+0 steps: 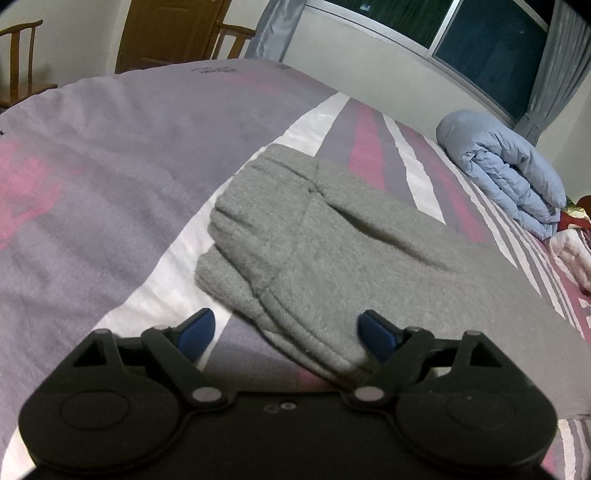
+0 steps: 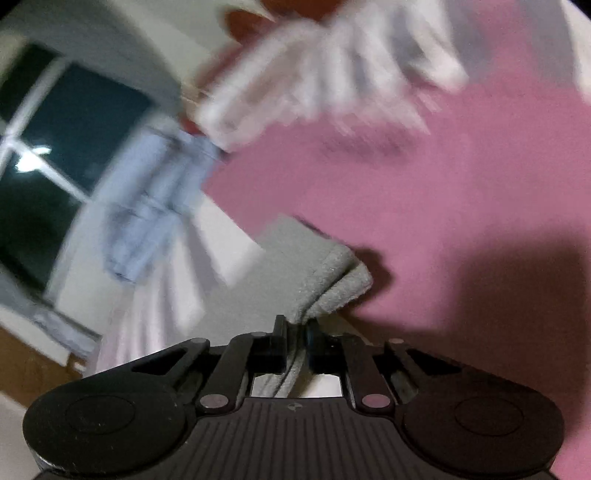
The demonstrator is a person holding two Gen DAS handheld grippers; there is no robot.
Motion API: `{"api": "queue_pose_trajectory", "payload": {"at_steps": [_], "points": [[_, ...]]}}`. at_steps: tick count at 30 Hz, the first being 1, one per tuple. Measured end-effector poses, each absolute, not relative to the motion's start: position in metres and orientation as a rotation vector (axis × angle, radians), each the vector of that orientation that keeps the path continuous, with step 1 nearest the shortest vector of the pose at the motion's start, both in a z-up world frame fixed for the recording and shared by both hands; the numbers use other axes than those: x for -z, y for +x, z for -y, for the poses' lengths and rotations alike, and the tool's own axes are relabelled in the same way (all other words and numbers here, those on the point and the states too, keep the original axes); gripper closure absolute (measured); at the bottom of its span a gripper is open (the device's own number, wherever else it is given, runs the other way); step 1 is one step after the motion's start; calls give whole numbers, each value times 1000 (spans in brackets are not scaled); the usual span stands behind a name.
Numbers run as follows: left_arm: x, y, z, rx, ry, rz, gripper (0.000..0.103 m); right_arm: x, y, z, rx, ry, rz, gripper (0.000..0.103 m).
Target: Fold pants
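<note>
Pants (image 2: 328,280) between right gripper (image 2: 295,328) jaws

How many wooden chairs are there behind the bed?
2. One chair stands at the far left, the other chair right of the brown door. Both are partly hidden by the bed; more may be hidden.

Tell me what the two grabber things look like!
Both are black plastic. Each has two big round discs at the back, with thin black link bars joined by silvery round pins. The left gripper has dark blue fingertips. The right gripper has a ribbed black top.
</note>
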State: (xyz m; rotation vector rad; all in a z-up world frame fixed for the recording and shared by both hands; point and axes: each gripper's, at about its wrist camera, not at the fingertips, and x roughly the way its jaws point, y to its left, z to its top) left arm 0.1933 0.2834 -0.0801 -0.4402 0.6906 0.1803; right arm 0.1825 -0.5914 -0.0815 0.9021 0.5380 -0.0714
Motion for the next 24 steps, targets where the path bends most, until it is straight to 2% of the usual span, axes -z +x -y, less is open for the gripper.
{"api": "queue_pose_trajectory", "payload": {"at_steps": [3, 8, 9, 11, 15, 21, 24], "points": [[81, 193, -283, -179, -437, -683, 23, 62, 175, 589, 36, 863, -475, 94], [81, 194, -282, -179, -430, -690, 22, 126, 186, 601, 121, 945, -657, 94], [80, 195, -282, -177, -430, -695, 22, 129, 184, 603, 126, 980, -638, 93], [78, 196, -283, -174, -425, -704, 22, 121, 185, 595, 138, 936, -635, 93], [65, 189, -279, -209, -387, -684, 24, 110, 181, 596, 143, 917, -644, 77], [36, 171, -247, -240, -180, -614, 24, 88, 153, 596, 111, 819, -576, 76], [24, 173, -226, -246, -122, -604, 20, 84, 148, 588, 79, 842, -551, 76]]}}
